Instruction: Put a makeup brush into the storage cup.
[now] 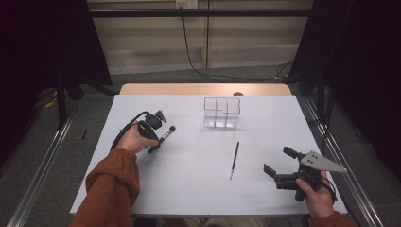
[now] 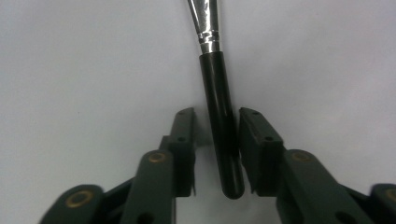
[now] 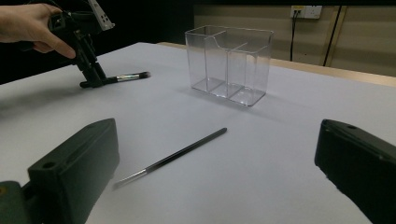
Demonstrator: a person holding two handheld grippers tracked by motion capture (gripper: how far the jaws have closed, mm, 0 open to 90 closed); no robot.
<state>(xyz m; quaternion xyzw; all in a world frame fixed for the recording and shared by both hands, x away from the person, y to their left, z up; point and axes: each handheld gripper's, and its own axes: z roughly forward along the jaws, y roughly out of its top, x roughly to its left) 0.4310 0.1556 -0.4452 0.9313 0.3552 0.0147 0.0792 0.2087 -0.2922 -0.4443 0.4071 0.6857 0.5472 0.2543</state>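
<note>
My left gripper (image 2: 215, 122) straddles the black handle of a makeup brush (image 2: 219, 116) lying flat on the white table (image 1: 189, 179), at its left side. The jaws stand close on either side of the handle, with thin gaps visible, so the pads do not yet clamp it. My right gripper (image 1: 279, 163) rests at the right edge, jaws wide apart and holding nothing. A thin dark pencil-like brush (image 1: 234, 160) lies between the two grippers; a clear divided organizer (image 1: 221, 112) stands empty near the far edge. I judge the step in hand to be the pick-up of the makeup brush. The next move calls for closing fully on the handle, then a level lift (the round handle may roll). A wooden tabletop (image 1: 203, 89) shows beyond the white surface; dark curtains flank a pale wall with a socket and cable.
</note>
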